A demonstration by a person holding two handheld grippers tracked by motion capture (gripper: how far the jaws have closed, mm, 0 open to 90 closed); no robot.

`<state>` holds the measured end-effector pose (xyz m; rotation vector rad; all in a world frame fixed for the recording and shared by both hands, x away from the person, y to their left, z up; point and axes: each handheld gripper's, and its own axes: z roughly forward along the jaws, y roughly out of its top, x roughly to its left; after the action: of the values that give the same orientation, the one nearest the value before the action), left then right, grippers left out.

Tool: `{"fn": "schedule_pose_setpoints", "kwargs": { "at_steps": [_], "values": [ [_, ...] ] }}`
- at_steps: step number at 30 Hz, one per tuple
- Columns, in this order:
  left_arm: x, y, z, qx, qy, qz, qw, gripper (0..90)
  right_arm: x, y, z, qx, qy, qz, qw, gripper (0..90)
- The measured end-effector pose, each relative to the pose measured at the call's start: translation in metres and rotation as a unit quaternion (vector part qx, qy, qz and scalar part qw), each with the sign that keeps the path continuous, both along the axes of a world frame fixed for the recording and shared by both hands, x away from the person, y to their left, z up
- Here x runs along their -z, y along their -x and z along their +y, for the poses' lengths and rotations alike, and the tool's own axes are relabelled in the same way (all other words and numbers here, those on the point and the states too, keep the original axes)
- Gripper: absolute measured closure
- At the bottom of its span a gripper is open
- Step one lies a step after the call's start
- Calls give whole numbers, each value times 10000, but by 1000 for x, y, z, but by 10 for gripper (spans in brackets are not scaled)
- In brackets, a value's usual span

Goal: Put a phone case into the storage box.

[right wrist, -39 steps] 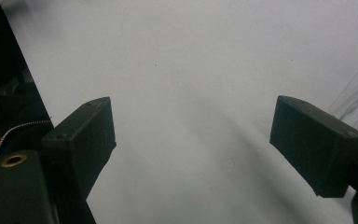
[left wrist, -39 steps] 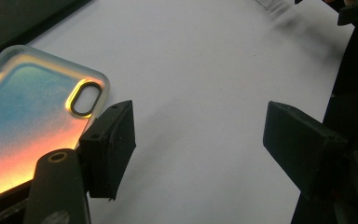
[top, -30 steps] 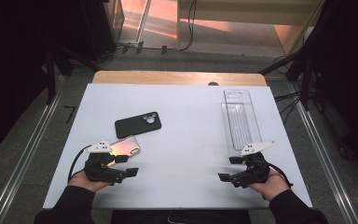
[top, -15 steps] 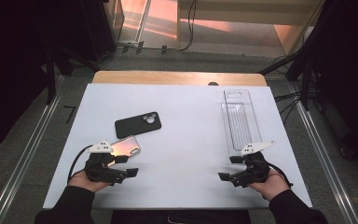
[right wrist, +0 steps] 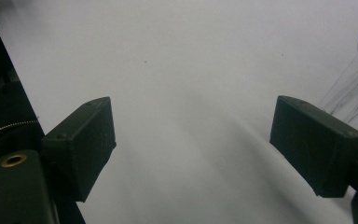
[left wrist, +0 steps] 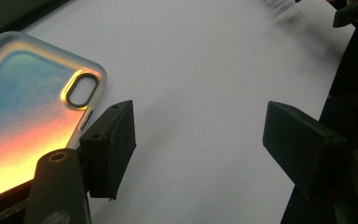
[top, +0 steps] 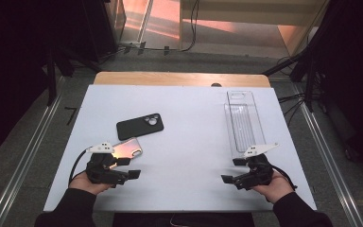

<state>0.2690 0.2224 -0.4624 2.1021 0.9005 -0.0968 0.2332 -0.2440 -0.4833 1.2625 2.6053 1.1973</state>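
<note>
Down at the table's near edge, both hands rest on the white tabletop [top: 189,123], each holding a gripper. The left gripper [top: 127,168] sits at about seven o'clock on the table, jaws spread wide with bare surface between them. The iridescent orange-and-blue phone case with a clear rim [top: 126,148] lies just beside it at its twelve o'clock, outside the jaws. A matte black phone case [top: 140,126] lies near, at one o'clock from the iridescent one. The right gripper [top: 232,170] sits at five o'clock, jaws wide on nothing. The clear plastic rectangular tray [top: 244,124] lies lengthwise at its twelve o'clock.
</note>
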Motion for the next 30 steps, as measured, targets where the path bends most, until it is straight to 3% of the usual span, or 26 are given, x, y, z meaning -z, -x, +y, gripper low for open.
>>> {"fn": "schedule_pose_setpoints", "kwargs": {
  "at_steps": [8, 13, 20, 30],
  "values": [
    [0, 0, 1, -19, -21, -50, 10000, 257, 0, 0, 0, -21, -9, 32, 10000, 126],
    [0, -1, 0, -24, -40, 22, 10000, 257, 0, 0, 0, -12, -6, 48, 10000, 126],
    [-3, 0, 1, -110, -104, -102, 9998, 257, 0, 0, 0, -13, -9, 53, 10000, 126],
    [-9, -3, 4, -463, -206, -228, 9985, 256, 0, 0, 0, -1, -3, 59, 10000, 126]
  ]
}}
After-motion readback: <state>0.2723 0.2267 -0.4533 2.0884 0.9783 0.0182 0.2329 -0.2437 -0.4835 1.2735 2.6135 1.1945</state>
